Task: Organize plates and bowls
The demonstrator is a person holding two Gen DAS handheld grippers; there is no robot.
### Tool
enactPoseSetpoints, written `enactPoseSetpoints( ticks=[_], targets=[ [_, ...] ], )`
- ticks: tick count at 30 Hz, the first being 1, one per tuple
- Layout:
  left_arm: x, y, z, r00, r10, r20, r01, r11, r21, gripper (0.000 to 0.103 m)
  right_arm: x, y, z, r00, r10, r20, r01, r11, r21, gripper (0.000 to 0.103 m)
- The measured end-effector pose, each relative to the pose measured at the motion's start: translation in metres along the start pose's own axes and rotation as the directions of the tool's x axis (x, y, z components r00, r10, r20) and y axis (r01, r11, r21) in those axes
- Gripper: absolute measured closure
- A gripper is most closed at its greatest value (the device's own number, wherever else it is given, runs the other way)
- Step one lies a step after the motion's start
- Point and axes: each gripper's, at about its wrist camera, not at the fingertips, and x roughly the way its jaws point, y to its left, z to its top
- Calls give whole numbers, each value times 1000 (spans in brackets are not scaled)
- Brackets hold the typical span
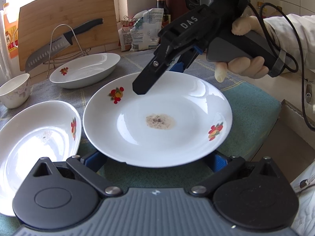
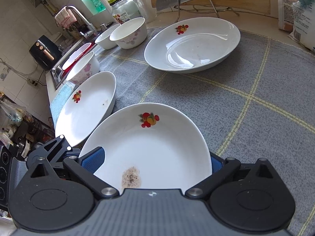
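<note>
A white plate [image 1: 177,98] [image 2: 157,147] with fruit prints and a brown stain in its middle lies on the grey checked mat [image 1: 250,122]. My right gripper [image 1: 149,82] [image 2: 154,162] reaches in from the far right, rolled sideways. It is open and straddles the plate's far rim, one finger above and the blue-padded one below. My left gripper [image 1: 156,160] is open at the near rim, and the plate hides its fingertips. I cannot tell whether either gripper touches the plate.
Two more fruit-print plates lie on the mat, one beside the held-over plate [image 1: 29,137] [image 2: 88,106] and one farther off [image 1: 86,68] [image 2: 193,45]. Three flowered bowls [image 2: 84,68] [image 2: 130,33] [image 2: 107,36] stand near the sink [image 2: 59,72]. A knife [image 1: 59,45], wire rack and cutting board [image 1: 69,15] stand behind.
</note>
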Motion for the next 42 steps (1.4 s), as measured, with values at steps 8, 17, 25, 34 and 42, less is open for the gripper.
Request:
enactPoseSetpoints(
  ticks=[8,17,25,34,42],
  targets=[
    [0,0,3,1000,5,-14,-5,1000,-1,0,1,2,3,1000,-1,-31,1,1000,-5,0],
    [4,0,9,999,9,-43,-9,1000,12,0,2,3,5,998,-16,-59,16,1000,-5,0],
    [5,0,14,999,3,-46,-2,1000,15,1,-3,1,3,998,-29,-62,28,1000,-9,0],
    [13,0,27,999,-6,-53,8,999,35,1,-19,-5,4,999,-31,-31,31,1000,-5,0],
    [32,-7,50,998,-44,-45,46,997,56,1,-45,-26,4,998,-60,30,59,998,30,0]
  ],
)
